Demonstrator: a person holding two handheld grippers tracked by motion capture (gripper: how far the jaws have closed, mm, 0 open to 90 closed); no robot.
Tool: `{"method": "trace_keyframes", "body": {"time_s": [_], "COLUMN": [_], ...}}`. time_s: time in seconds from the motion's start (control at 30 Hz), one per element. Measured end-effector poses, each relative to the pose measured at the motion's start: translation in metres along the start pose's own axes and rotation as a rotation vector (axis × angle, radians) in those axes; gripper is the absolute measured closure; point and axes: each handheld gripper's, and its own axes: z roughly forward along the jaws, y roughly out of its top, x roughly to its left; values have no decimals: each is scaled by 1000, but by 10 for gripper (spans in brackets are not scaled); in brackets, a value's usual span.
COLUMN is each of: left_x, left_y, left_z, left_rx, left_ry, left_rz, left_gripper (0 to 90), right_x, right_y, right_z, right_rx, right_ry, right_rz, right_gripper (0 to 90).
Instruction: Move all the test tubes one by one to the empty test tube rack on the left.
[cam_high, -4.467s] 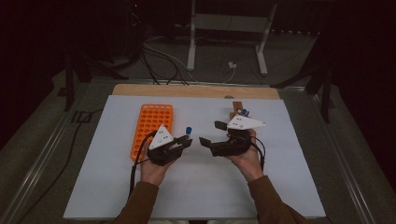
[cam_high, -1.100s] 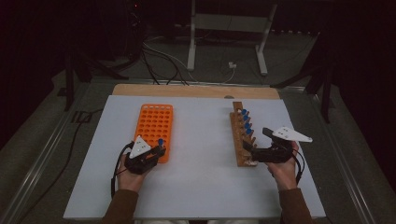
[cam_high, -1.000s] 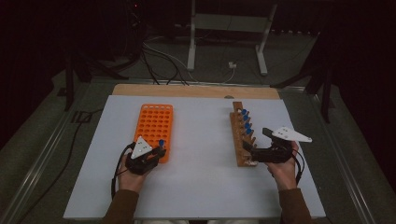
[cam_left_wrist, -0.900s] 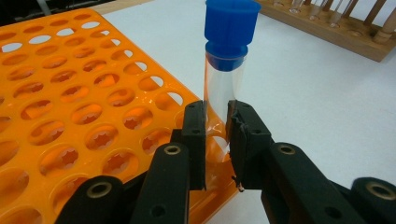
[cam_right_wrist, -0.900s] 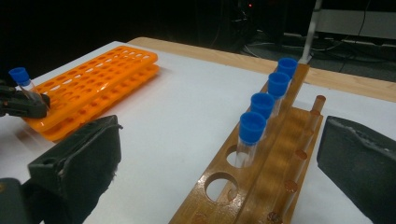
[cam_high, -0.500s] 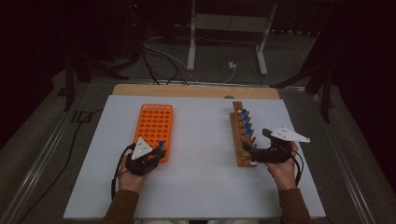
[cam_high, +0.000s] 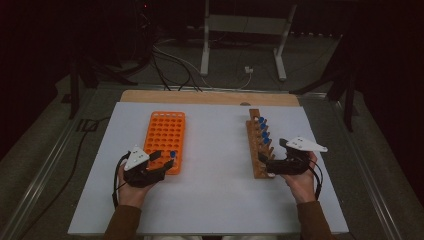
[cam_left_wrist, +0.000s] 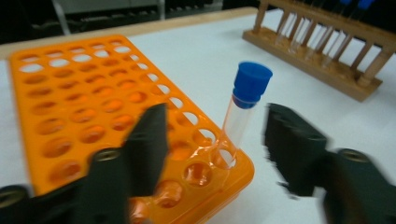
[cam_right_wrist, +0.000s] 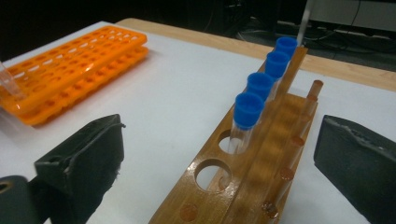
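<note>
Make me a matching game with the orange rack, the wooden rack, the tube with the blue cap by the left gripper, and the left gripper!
Things:
1. orange plastic rack
2. brown wooden rack
3. clear tube with a blue cap
4. left gripper

States:
A. holds four blue-capped tubes in a row
B. stands upright in a near corner hole
C. has nearly all its holes empty
D. jaws just opened, apart either side of the tube

Pairs: 1-C, 2-A, 3-B, 4-D

Jaws: wide apart, lower left and lower right of frame, nothing between the pads
Wooden rack (cam_right_wrist: 243, 186): centre, four blue-capped tubes (cam_right_wrist: 248, 122) upright
Orange rack (cam_right_wrist: 70, 70): upper left
</note>
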Motion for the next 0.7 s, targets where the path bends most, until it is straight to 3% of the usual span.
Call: {"method": "trace_keyframes", "body": {"time_s": [0.13,0.27,0.5,0.7], "left_x": [2,8,11,12], "left_y": [2,3,1,-1], "left_z": [-11,-17,-20,-19], "left_rx": [-27,-54,-70,-67], "left_ry": [31,67,76,83], "left_rz": [-18,-57,-85,-91], "left_gripper": [158,9,9,10], "right_x": [1,0,-4,-7], "right_y": [-2,-2,-3,-4], "right_z": [5,10,21,29], "right_rx": [19,27,50,59], "right_ry": [-6,-20,-47,-55], "right_rz": [-9,-16,-20,-9], "right_gripper": [66,186,523,663]}}
